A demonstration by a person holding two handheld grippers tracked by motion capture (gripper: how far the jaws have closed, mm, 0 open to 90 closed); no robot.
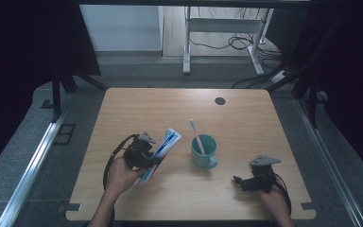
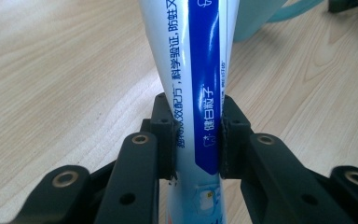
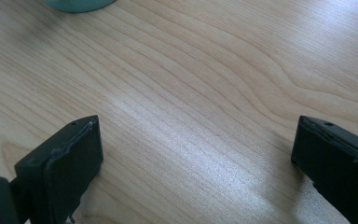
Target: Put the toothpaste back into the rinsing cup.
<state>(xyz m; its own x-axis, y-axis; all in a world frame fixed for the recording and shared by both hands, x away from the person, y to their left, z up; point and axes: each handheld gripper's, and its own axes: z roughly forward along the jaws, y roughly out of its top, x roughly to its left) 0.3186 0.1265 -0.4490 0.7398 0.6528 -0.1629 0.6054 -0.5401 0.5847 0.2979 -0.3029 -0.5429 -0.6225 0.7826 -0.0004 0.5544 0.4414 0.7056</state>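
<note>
Light wood-grain bench (image 1: 179,113) stands on grey flooring, with dark curtains at both sides. Left hand-held gripper (image 2: 198,140) is clamped on a white-and-blue toothpaste tube (image 2: 196,84), both pads pressing its lower body. In the high view the tube (image 1: 163,146) lies at a slant at the bench's front left, just left of a teal mug (image 1: 203,151). A white toothbrush (image 1: 196,135) stands in the mug, bristles up. Right hand-held gripper (image 3: 196,154) is released, its jaws wide apart above bare wood; in the high view it sits front right (image 1: 240,182), near the mug.
</note>
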